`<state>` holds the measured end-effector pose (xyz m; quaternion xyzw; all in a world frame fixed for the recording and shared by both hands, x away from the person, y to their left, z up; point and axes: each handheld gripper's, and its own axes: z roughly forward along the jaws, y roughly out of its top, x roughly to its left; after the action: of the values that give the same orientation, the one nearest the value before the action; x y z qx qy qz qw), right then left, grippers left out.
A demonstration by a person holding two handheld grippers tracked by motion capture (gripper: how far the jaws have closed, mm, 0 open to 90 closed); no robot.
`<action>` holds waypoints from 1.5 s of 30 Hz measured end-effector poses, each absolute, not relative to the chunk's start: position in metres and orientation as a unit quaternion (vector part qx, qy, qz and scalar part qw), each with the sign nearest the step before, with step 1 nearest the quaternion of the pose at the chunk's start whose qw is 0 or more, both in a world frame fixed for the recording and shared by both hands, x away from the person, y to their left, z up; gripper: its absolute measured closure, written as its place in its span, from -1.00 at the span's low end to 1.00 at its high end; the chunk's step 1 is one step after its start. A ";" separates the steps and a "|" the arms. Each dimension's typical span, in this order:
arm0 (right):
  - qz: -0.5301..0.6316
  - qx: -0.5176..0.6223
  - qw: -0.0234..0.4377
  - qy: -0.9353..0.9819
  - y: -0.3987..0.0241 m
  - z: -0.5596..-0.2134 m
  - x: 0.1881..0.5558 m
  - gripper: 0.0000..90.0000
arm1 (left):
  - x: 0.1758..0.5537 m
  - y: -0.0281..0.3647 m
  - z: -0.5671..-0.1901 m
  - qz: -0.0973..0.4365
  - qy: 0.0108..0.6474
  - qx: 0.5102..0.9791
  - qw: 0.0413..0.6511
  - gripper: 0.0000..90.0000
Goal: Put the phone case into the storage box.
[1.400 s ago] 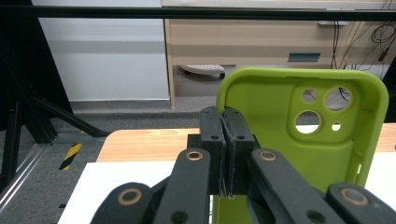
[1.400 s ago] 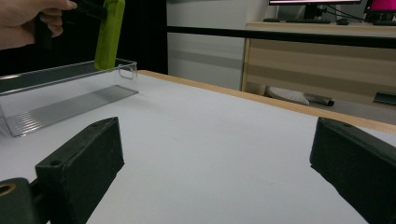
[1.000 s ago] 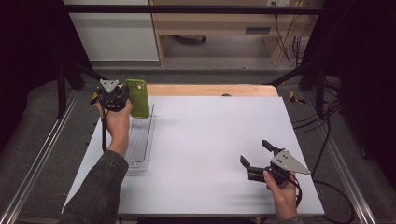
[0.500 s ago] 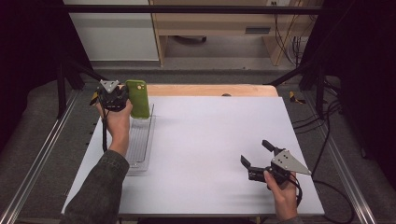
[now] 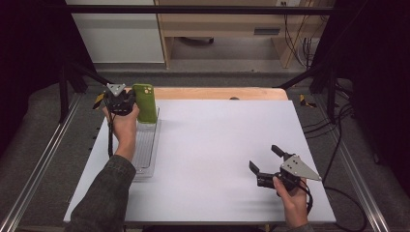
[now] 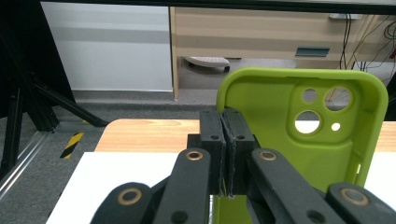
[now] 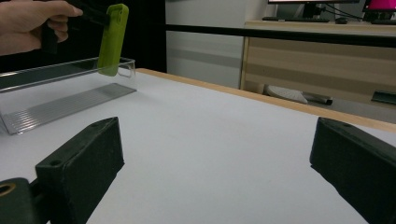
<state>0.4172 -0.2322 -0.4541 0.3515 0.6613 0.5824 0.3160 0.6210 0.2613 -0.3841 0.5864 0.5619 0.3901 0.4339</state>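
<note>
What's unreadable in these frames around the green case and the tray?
- Green phone case, left gripper view: lower edge hidden behind the left gripper.
- Clear tray, high view: whether the case touches it can't be told.
- Right gripper, right gripper view: jaw tips cut off by the frame's bottom edge.

Green phone case (image 5: 145, 102), held upright above a clear tray (image 5: 143, 150)

Soft lime-green shell with camera cutouts near its top, hollow inner side showing in the left gripper view, one side edge pinched; its lower end hangs over the tray's far end.
</note>
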 end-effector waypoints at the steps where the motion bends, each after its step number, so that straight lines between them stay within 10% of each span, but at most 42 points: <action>1: 0.582 0.351 0.317 0.661 -0.232 -0.454 0.417 -0.94 | 0.621 0.261 -0.384 0.390 0.562 0.586 0.433 0.94; 45: 0.586 0.352 0.316 0.658 -0.232 -0.453 0.417 -0.94 | 0.621 0.256 -0.381 0.386 0.571 0.582 0.431 0.94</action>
<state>0.4166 -0.2318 -0.4533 0.3516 0.6580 0.5860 0.3161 0.6214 0.2561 -0.3805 0.5824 0.5710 0.3860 0.4309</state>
